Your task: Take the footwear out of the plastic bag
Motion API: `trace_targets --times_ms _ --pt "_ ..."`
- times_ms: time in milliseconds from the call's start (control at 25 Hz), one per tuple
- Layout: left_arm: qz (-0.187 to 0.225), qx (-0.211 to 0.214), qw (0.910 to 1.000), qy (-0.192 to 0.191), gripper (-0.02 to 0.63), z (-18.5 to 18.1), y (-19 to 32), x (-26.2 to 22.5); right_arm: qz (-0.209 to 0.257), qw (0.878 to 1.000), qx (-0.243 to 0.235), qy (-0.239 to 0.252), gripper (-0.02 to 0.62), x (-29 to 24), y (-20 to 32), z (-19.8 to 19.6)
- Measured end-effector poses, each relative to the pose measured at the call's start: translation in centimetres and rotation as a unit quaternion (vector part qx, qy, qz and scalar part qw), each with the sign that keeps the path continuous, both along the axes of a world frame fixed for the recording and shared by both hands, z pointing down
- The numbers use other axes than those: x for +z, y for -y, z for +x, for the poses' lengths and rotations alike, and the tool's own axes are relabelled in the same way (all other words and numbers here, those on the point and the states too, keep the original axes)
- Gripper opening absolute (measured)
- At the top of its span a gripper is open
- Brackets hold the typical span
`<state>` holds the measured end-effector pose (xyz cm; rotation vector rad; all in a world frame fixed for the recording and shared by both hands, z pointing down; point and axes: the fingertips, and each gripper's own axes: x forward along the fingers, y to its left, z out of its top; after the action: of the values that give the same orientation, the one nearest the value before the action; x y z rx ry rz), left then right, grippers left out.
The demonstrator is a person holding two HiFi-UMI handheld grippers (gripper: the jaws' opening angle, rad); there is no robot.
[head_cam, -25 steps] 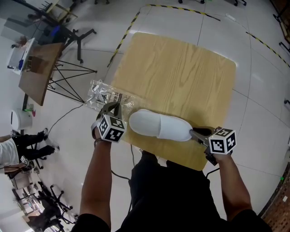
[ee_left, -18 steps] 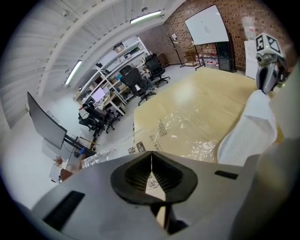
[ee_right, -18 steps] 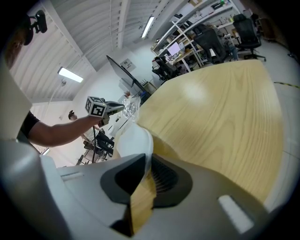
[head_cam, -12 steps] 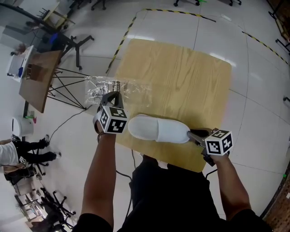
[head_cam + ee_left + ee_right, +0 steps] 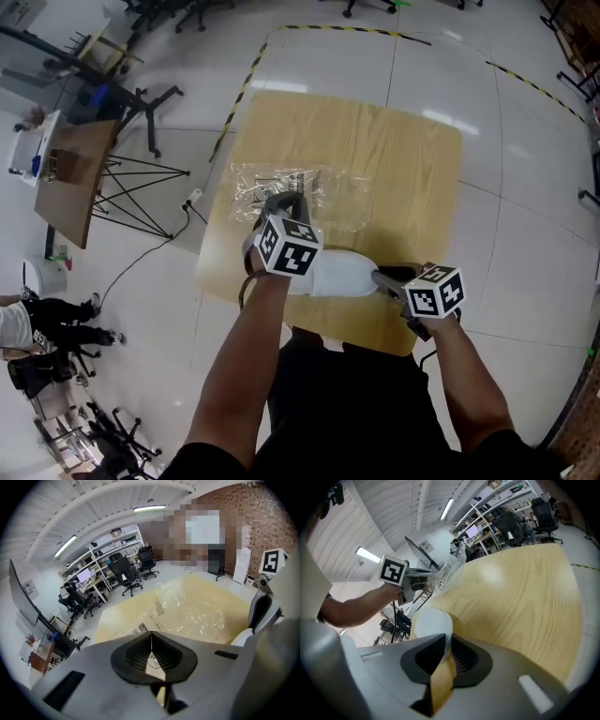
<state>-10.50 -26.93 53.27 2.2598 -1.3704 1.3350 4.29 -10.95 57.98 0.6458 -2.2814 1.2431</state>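
- The white slipper (image 5: pixel 345 275) lies on the near part of the wooden table (image 5: pixel 403 150), close to the edge by my body, and sits fully outside the plastic bag (image 5: pixel 330 185).
- My right gripper (image 5: pixel 379 277) clamps one end of the slipper. In the right gripper view the white rim of the slipper (image 5: pixel 432 619) stands pinched between the jaws of that gripper (image 5: pixel 445 641).
- The slipper stretches from those jaws across towards my left hand. In the head view, the marker cube on my left gripper (image 5: pixel 281 202) covers its far end.
- My left gripper points past the slipper, farther onto the table, with its jaws pressed together on a near edge of the bag.
- In the left gripper view, a scrap of clear printed film shows between the closed jaws of that gripper (image 5: pixel 151 637).
- The bag (image 5: pixel 192 611) spreads crumpled and flat on the wood, just beyond the slipper.
- So my two grippers sit near each other, with the slipper between them and the bag on the far side.
- Around the table lies a pale tiled floor (image 5: pixel 525 216).
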Motion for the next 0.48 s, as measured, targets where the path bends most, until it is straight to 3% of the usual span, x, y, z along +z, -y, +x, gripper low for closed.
trace_targets --times_ms 280,400,480 --pt "-0.006 0.044 0.9990 -0.009 0.015 4.9 0.7 1.1 -0.003 1.000 0.021 -0.009 0.045 0.0 0.2 0.2" --pt "-0.003 0.067 0.9969 -0.042 0.114 6.7 0.6 0.0 0.003 0.999 0.047 -0.021 0.062 0.2 0.7 1.0" --pt "0.006 0.072 0.9953 -0.066 0.123 7.0 0.0 -1.6 0.009 0.998 0.054 -0.025 0.129 0.0 0.6 1.5"
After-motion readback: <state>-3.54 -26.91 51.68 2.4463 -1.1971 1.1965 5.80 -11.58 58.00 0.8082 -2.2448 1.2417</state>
